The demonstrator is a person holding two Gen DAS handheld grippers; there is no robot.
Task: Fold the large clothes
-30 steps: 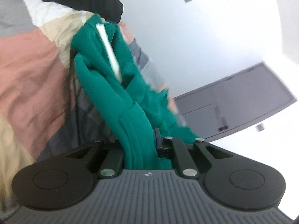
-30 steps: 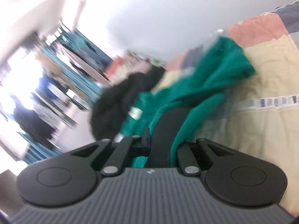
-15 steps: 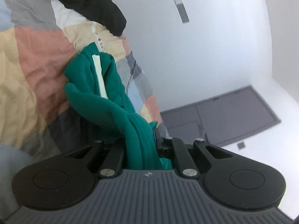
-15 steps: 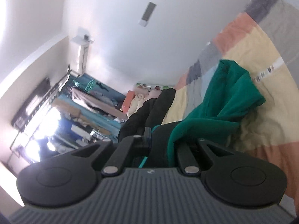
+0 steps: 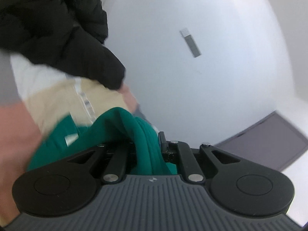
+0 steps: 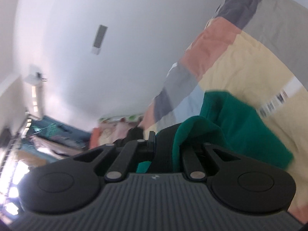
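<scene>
In the left wrist view, the left gripper [image 5: 149, 148] had its fingers closed on a thick bunch of the dark green fleece garment [image 5: 119, 127], which rose from between them at lower centre and spread, blurred, toward the lower left, where a small pale label [image 5: 71, 139] showed on the cloth. Behind it lay the patchwork quilt of beige, pink and grey squares [image 5: 57, 98] on the bed, and a black padded jacket [image 5: 52, 25] filled the upper left of the frame. A white wall took up the right side, with a dark grey panel [image 5: 269, 144] at the right edge.

In the right wrist view, the right gripper [image 6: 165, 146] likewise had its fingers pinched on a fold of the same green garment [image 6: 236, 127], which draped over the right-hand finger and hung toward the lower right, over the quilt [image 6: 240, 61]. The quilt ran up the right side of the frame. A cluttered, brightly lit rack [image 6: 48, 132] sat at the lower left, too blurred to read.
</scene>
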